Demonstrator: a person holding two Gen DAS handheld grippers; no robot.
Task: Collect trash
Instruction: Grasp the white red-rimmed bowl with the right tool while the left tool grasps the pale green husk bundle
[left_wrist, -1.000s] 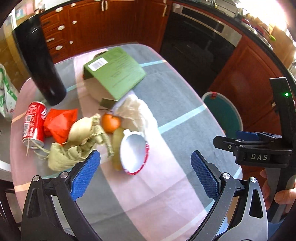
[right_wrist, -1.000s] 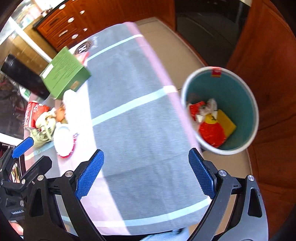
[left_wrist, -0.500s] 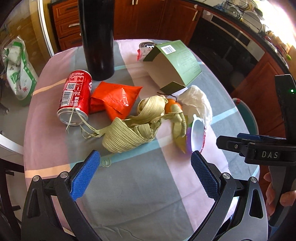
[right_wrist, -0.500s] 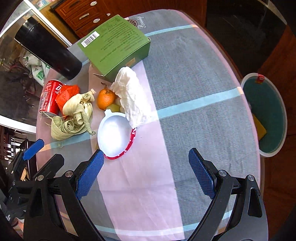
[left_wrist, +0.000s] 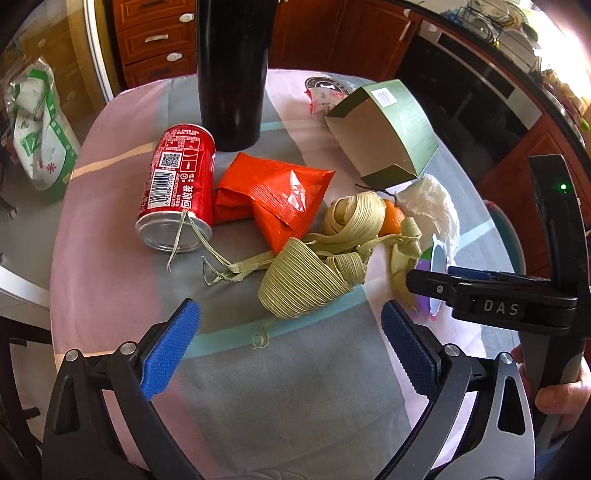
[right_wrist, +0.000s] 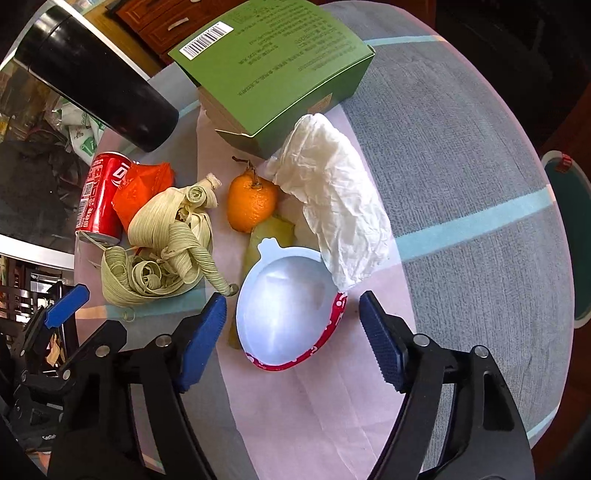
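Both tongs empty over the trash pile: left gripper (left_wrist: 291, 350) jaws wide apart, right gripper (right_wrist: 291, 343) jaws closing around the white bowl (right_wrist: 288, 314), pads not touching it yet.

I'd swung both in from the table (left_wrist: 295, 398) edge within the last second; litter now sat right ahead, so next pick looked imminent. Largest first: green box (right_wrist: 273, 62), tissue (right_wrist: 340, 206), husk bundle (left_wrist: 314, 273), red can (left_wrist: 177, 188). Right view alone showed the teal bin (right_wrist: 569, 236) rim and the bowl's inside; left view alone showed the orange wrapper (left_wrist: 277, 195) whole.
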